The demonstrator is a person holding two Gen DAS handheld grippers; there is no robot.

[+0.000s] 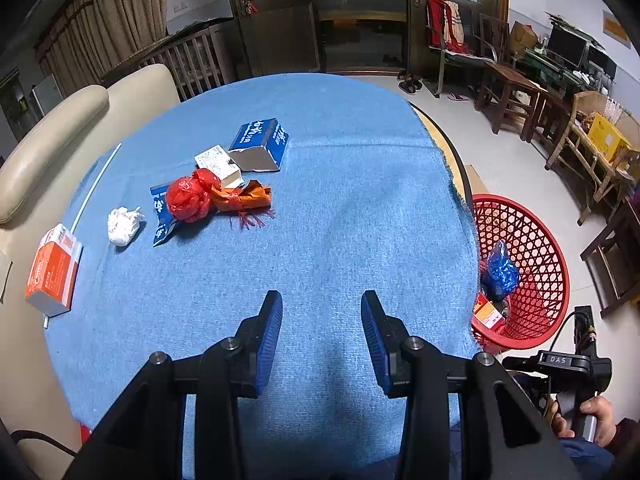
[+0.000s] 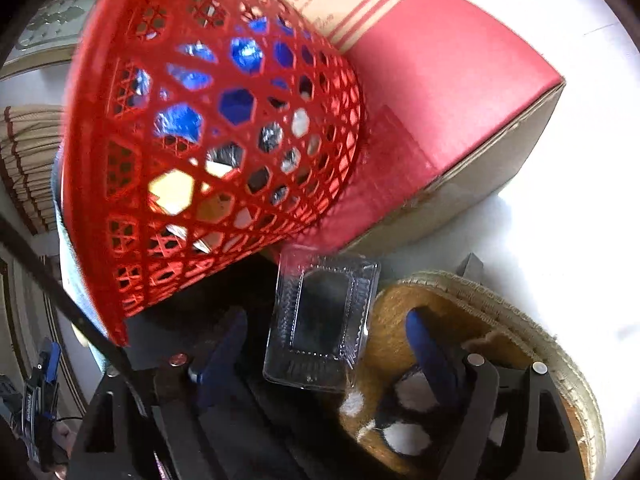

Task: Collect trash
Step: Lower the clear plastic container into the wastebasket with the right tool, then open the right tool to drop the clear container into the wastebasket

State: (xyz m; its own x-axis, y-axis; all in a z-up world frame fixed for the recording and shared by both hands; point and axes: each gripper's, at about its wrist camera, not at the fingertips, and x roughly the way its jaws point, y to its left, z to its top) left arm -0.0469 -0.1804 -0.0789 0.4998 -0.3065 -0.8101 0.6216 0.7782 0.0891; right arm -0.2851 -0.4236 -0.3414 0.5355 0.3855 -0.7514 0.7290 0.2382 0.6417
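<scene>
My left gripper [image 1: 321, 312] is open and empty above the blue tablecloth [image 1: 340, 208]. Far left of it lie a torn blue carton [image 1: 260, 145], a red plastic bag [image 1: 189, 196], an orange wrapper [image 1: 242, 199], a white paper wad [image 1: 123, 225] and an orange box [image 1: 52, 270]. The red mesh basket [image 1: 532, 264] stands on the floor at the table's right edge with a blue bag [image 1: 500, 270] inside. My right gripper [image 2: 328, 336] is open, low beside the basket [image 2: 200, 152], its fingers either side of a clear plastic tray [image 2: 320, 320] lying between them.
A beige sofa [image 1: 52, 140] borders the table on the left. A red and tan cardboard box [image 2: 440, 92] sits behind the basket. A brown fuzzy slipper [image 2: 500, 340] lies under my right gripper. Wooden chairs and a desk stand at the far right.
</scene>
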